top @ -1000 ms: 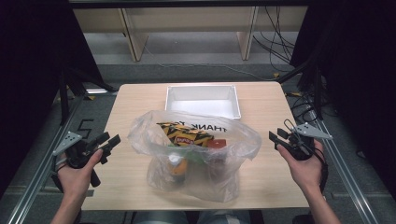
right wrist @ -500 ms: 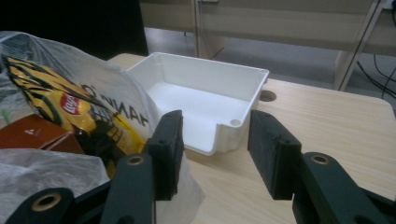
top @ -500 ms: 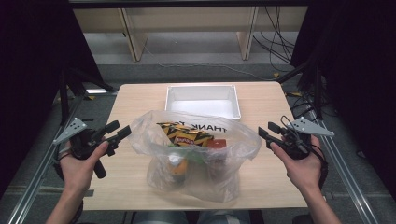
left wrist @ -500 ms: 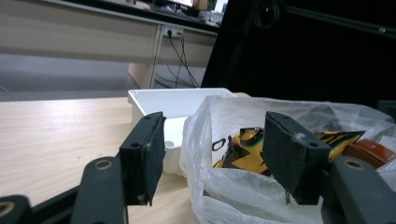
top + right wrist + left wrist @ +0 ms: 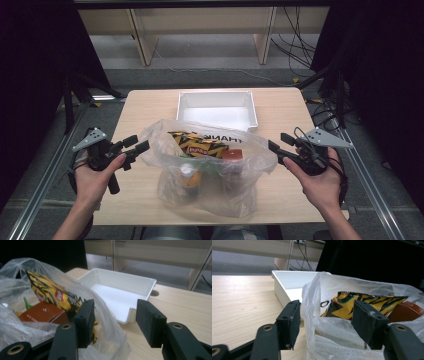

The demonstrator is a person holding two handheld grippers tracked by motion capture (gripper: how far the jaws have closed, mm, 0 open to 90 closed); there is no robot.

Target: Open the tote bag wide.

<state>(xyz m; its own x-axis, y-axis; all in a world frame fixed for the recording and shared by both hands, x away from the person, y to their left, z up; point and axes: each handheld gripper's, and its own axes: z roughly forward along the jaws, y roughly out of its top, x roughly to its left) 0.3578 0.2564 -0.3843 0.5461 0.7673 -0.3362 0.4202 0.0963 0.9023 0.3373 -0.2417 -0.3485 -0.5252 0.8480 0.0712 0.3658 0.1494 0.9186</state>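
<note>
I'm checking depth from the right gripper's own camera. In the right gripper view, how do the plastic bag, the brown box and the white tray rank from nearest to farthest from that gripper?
1. Plastic bag: nearest, its edge lies at the left jaw.
2. Brown box: inside the bag, to the left.
3. White tray: farthest, ahead on the table beyond the jaws.

The setting is presenting as a lab or test bench. A small wooden table (image 5: 150, 107) is standing between aluminium frame rails (image 5: 372, 185), with black curtains (image 5: 35, 60) hanging at left and right. Loose cables (image 5: 295, 30) are trailing over the grey floor beyond, near plain wooden furniture legs (image 5: 142, 42).
</note>
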